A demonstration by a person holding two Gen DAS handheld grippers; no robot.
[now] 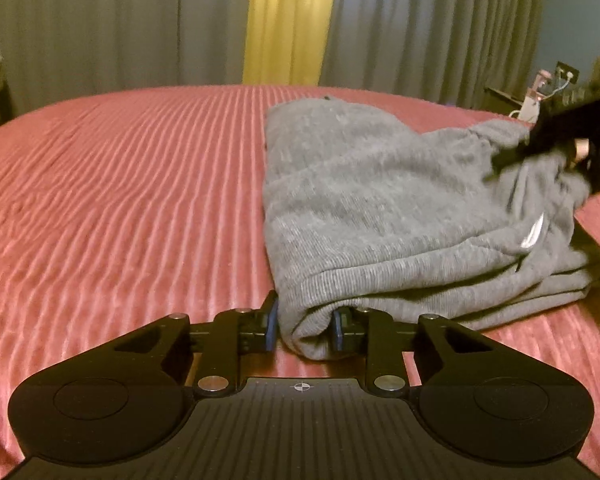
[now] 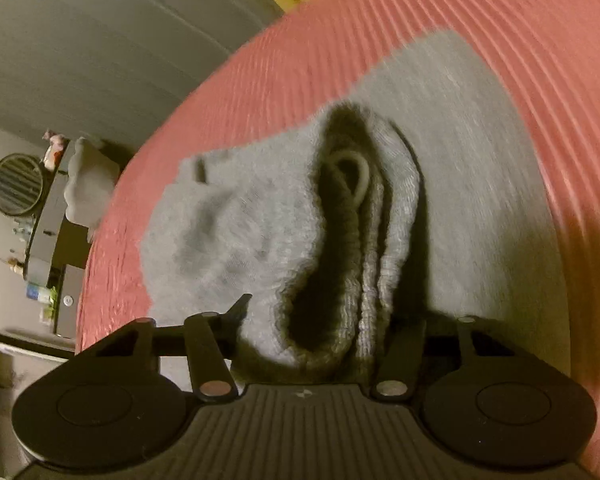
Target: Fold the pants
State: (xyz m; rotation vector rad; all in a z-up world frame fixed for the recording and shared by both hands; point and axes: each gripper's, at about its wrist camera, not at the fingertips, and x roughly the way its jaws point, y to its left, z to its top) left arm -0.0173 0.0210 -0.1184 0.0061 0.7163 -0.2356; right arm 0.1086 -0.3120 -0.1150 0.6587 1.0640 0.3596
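The grey pants (image 1: pixel 380 200) lie folded over on the red ribbed bedspread (image 1: pixel 120 200). My left gripper (image 1: pixel 306 330) is shut on the near folded corner of the pants, low at the bed. My right gripper (image 1: pixel 560 152) shows in the left wrist view at the far right, holding the pants' raised edge. In the right wrist view the right gripper (image 2: pixel 324 328) is shut on the bunched ribbed waistband of the pants (image 2: pixel 340 264), with a white drawstring loop (image 2: pixel 356 176) inside the fold. The view is tilted.
Grey and yellow curtains (image 1: pixel 288 20) hang behind the bed. A dresser with small items (image 2: pixel 48 248) and a round mirror (image 2: pixel 16 190) stand beside the bed. A side table with cables (image 1: pixel 540 96) is at the far right.
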